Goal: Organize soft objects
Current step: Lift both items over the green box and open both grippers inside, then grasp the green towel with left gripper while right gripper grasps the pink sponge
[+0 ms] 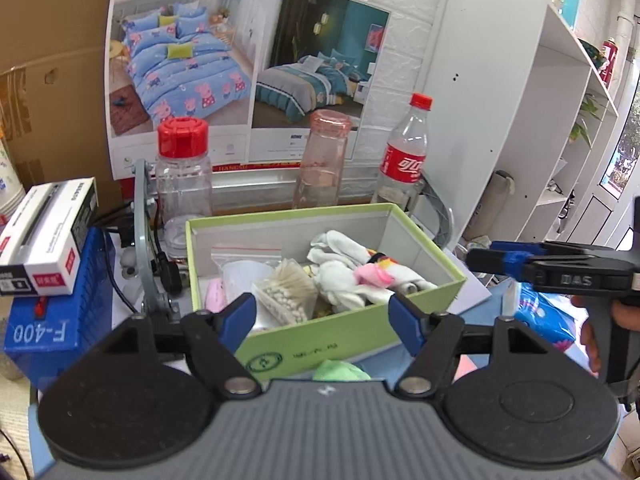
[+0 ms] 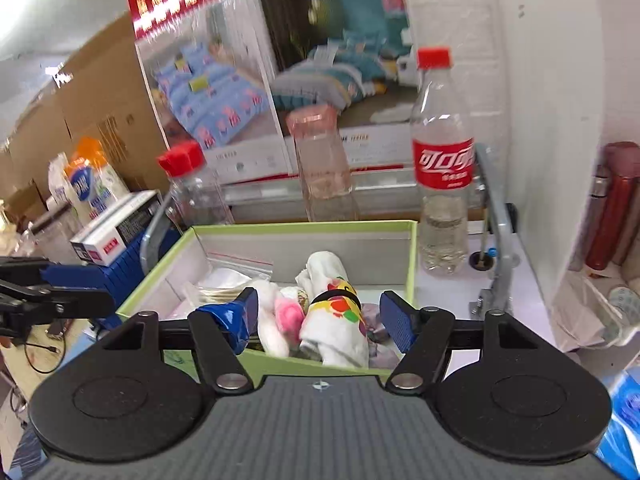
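A green box (image 1: 420,308) with a white inside stands on the table and holds white socks (image 1: 340,256), a pink soft item (image 1: 374,274), a bag of cotton swabs (image 1: 288,288) and a zip bag (image 1: 244,254). My left gripper (image 1: 322,316) is open and empty, above the box's near wall. A green cloth (image 1: 340,372) lies just under it. My right gripper (image 2: 318,320) is open and empty over the box (image 2: 280,226), just above a white sock with coloured print (image 2: 336,320) and the pink item (image 2: 290,314). It also shows at the right in the left wrist view (image 1: 496,260).
Behind the box stand a red-capped jar (image 1: 184,176), a pink-topped bottle (image 1: 320,160) and a Coca-Cola bottle (image 1: 404,156). A blue F-400 box (image 1: 44,328) with a white carton (image 1: 44,236) sits left. A white shelf (image 1: 520,120) rises right. A red flask (image 2: 612,208) stands far right.
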